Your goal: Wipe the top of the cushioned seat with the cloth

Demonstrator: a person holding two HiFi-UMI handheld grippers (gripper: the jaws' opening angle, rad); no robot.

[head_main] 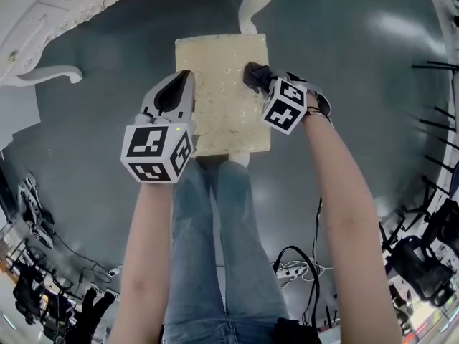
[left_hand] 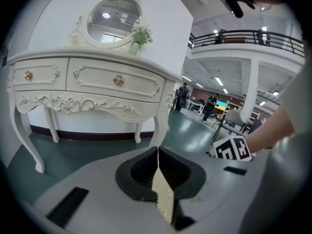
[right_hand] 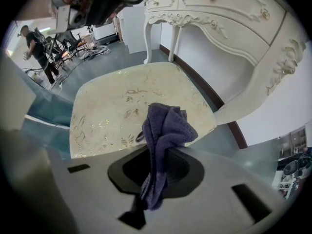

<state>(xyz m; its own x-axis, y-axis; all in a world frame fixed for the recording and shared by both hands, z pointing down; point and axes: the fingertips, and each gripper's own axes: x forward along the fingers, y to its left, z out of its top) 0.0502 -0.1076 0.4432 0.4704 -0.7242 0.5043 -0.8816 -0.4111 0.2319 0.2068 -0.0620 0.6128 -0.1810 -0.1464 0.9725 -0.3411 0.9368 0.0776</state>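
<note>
The cushioned seat (head_main: 224,113) is a cream square with a gold pattern, straight below me in the head view. My right gripper (head_main: 262,79) is over its far right part, shut on a dark purple cloth (head_main: 254,73). In the right gripper view the cloth (right_hand: 165,126) hangs bunched from the jaws of the right gripper (right_hand: 163,150), above the seat (right_hand: 117,106). My left gripper (head_main: 183,77) hovers at the seat's left edge. In its own view the left gripper (left_hand: 158,155) has its jaws together, with only a sliver of the seat (left_hand: 164,199) showing beneath.
A white carved dressing table (head_main: 86,6) stands just beyond the seat, one leg (head_main: 251,6) near its far edge; its drawers (left_hand: 92,82) fill the left gripper view. My legs in jeans (head_main: 215,249) meet the seat's near edge. Cables (head_main: 301,271) and chairs (head_main: 430,264) lie behind.
</note>
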